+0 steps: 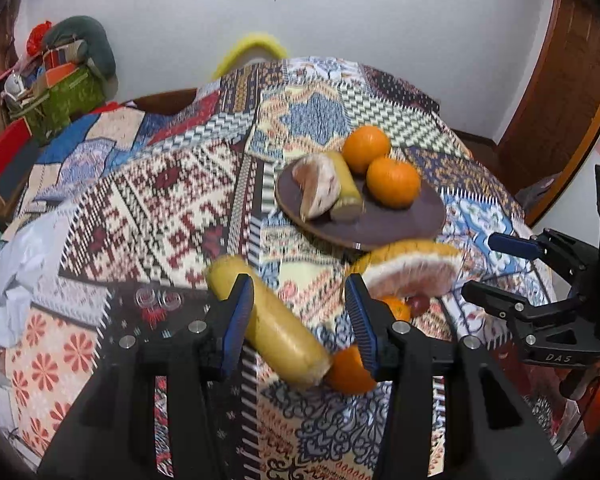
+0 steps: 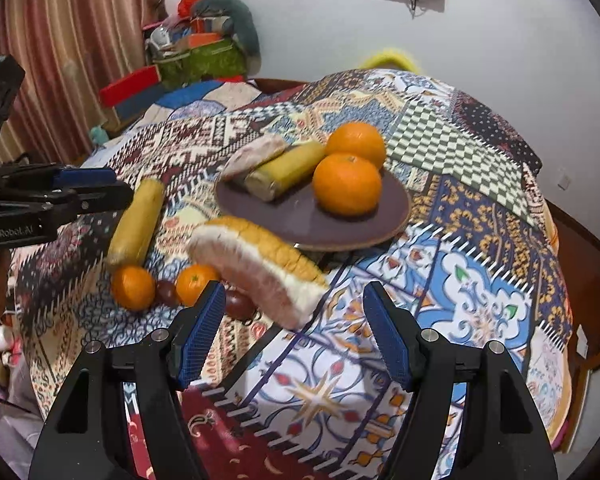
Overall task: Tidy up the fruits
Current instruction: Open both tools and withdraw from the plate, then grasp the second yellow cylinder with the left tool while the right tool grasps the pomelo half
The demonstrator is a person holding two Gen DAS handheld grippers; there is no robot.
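Fruit lay scattered ahead of both grippers on the patterned cloth (image 2: 480, 216). Between the spread, empty fingers of the left gripper (image 1: 300, 320) rested a yellow banana piece (image 1: 268, 320), an orange (image 1: 350, 368) touching its near end. Just beyond the wide-open, empty right gripper (image 2: 296, 328) sat a pomelo wedge (image 2: 260, 264), pale pith and pink flesh showing. Farther off, the brown plate (image 2: 364, 228) carried two oranges (image 2: 348, 184), another banana piece and another wedge.
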